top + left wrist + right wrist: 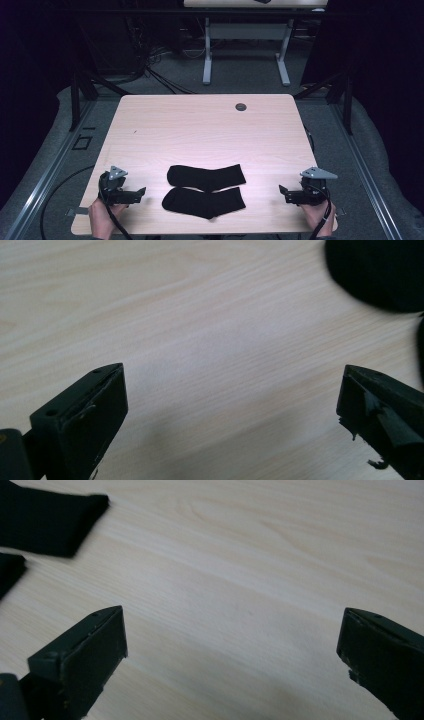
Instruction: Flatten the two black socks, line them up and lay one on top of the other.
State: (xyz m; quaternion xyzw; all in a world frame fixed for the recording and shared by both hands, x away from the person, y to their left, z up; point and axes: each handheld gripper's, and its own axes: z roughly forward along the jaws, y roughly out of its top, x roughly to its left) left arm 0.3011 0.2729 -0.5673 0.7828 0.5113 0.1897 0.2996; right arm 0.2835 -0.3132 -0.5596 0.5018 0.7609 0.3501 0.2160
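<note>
Two black socks lie side by side near the table's (200, 125) front edge — far sock (206, 176), near sock (204, 201). The left gripper (140, 192) and right gripper (284, 192) flank them, well apart from them — jaws spread wide, holding nothing.

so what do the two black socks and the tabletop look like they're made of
The two black socks, far one and near one, look like soft knit fabric: matte, no shine, limp flat shapes with rounded toes. The pale tabletop looks like wood-grain laminate or veneer, smooth with a slight sheen: fine parallel grain lines show in both gripper views. Solid wood can't be ruled out.
</note>
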